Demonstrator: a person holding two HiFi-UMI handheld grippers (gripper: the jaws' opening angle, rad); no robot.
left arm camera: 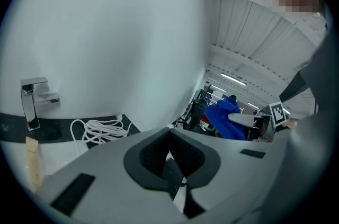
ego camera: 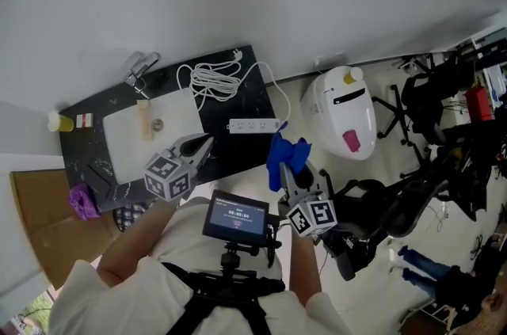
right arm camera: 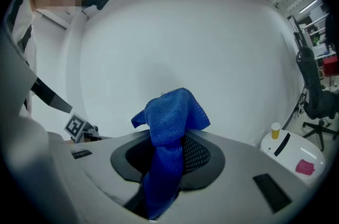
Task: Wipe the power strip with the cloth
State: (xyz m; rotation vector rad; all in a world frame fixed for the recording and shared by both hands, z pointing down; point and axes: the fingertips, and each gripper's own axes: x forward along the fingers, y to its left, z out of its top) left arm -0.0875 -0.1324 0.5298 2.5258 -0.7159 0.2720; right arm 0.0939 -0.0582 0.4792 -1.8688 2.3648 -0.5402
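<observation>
Blue terry cloth is pinched in the shut jaws of the right claw. Ahead and slightly left lies the white rectangular power strip on the black marbled counter. Beside it, the left claw is closed and empty.

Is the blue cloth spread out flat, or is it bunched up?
Bunched up. The blue cloth is pinched between the jaws of the right claw, its crumpled top sticking up above them.

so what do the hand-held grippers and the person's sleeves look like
The left hand-held gripper and right hand-held gripper have pale grey bodies and broad jaws lined with black textured pads. The left cube and right cube bear black-and-white square markers. The person wears short cream sleeves.
</observation>
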